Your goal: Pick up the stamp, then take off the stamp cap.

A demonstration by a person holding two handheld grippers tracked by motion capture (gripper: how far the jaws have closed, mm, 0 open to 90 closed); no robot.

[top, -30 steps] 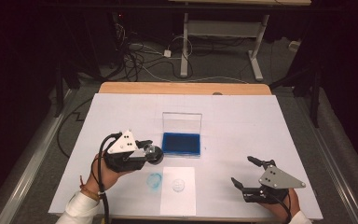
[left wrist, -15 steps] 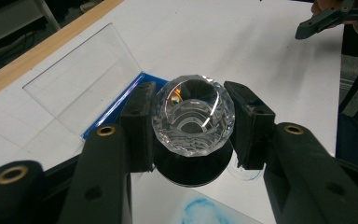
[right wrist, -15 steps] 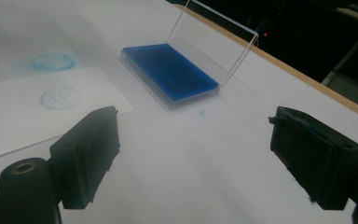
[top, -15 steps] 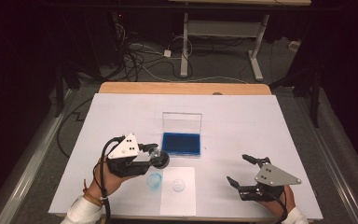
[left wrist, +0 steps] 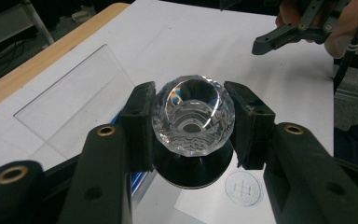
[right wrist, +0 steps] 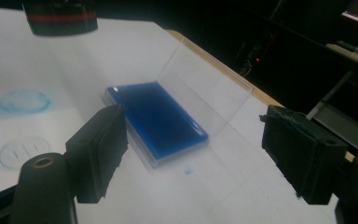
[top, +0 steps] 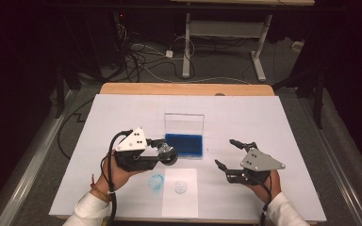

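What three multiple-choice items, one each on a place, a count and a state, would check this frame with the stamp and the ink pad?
1. Where is the stamp?
A. between the left hand-held gripper's pads
B. lying in the ink pad case
C. flat on the wooden edge

2. How many round stamp marks show on the table near the person?
A. none
B. two
C. five

3. How does the clear lid of the ink pad case stand?
A. shut flat
B. raised open
C. taken off, lying beside the case

Answers:
1 A: the left hand-held gripper has a pad pressed on each side of the stamp's faceted clear knob.
2 B: one blue ring on the table cover, one fainter ring on the paper sheet.
3 B: the lid rises behind the blue pad.
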